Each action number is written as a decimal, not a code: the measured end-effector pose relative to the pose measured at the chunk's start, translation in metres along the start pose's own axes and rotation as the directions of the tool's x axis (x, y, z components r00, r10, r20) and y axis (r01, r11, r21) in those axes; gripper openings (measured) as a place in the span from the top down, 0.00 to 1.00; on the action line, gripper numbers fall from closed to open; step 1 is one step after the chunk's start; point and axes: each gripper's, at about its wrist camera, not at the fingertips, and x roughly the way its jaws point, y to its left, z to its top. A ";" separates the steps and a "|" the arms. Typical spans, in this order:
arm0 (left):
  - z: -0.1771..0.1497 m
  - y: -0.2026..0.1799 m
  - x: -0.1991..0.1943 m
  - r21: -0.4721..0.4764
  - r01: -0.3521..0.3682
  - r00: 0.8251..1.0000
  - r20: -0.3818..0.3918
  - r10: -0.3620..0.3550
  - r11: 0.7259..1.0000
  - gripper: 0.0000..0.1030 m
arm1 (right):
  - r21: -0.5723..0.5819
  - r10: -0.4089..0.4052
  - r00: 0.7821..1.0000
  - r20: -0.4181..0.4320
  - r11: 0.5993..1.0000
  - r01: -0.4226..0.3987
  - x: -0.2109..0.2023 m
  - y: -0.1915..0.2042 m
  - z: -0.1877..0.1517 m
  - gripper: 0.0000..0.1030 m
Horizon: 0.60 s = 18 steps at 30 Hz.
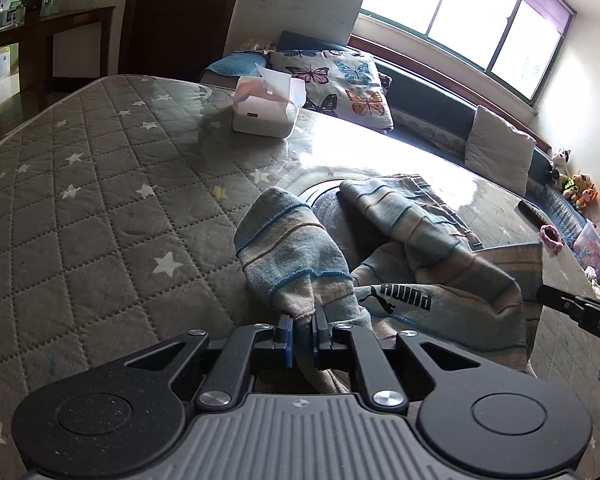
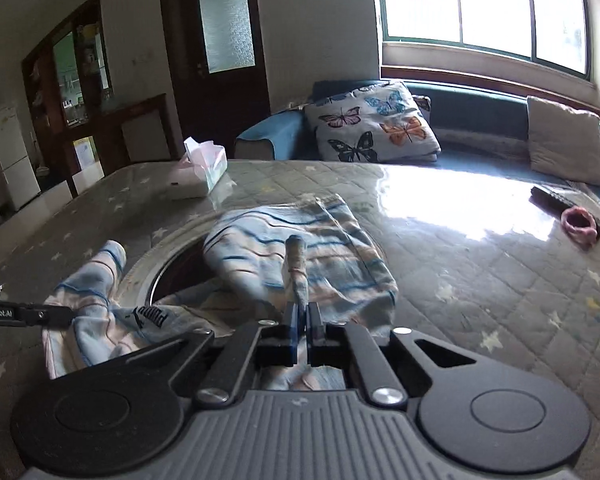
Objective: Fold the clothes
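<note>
A pale blue striped shirt (image 1: 432, 256) with a black logo lies rumpled on the quilted table (image 1: 100, 184). My left gripper (image 1: 302, 330) is shut on a bunched edge of the shirt beside one sleeve. In the right wrist view the same shirt (image 2: 320, 256) spreads ahead, and my right gripper (image 2: 303, 322) is shut on a thin upright fold of its cloth. The right gripper's black fingers (image 1: 572, 306) show at the right edge of the left wrist view. The left gripper's finger (image 2: 40, 315) reaches in from the left of the right wrist view.
A white tissue box (image 1: 266, 106) stands at the far side of the table. A pink scrunchie (image 2: 580, 224) and a dark remote (image 2: 548, 198) lie at the far right. A sofa with a butterfly cushion (image 2: 372, 126) runs under the window behind.
</note>
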 end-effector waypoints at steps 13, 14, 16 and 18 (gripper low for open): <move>-0.009 0.017 -0.033 -0.014 -0.051 0.998 0.043 0.052 0.999 0.92 | 0.085 -0.106 0.988 0.115 0.992 0.096 -0.039 -0.027 0.001 0.99; -0.011 0.019 -0.037 -0.012 -0.055 0.998 0.042 0.055 0.998 0.92 | 0.097 -0.130 0.983 0.128 0.988 0.118 -0.048 -0.034 0.000 0.99; -0.016 0.021 -0.043 -0.009 -0.059 0.997 0.039 0.059 0.998 0.92 | 0.129 -0.195 0.969 0.152 0.976 0.176 -0.070 -0.052 -0.004 0.99; -0.021 0.022 -0.049 -0.009 -0.056 0.998 0.029 0.056 0.998 0.92 | 0.159 -0.248 0.956 0.156 0.962 0.223 -0.090 -0.068 -0.011 0.99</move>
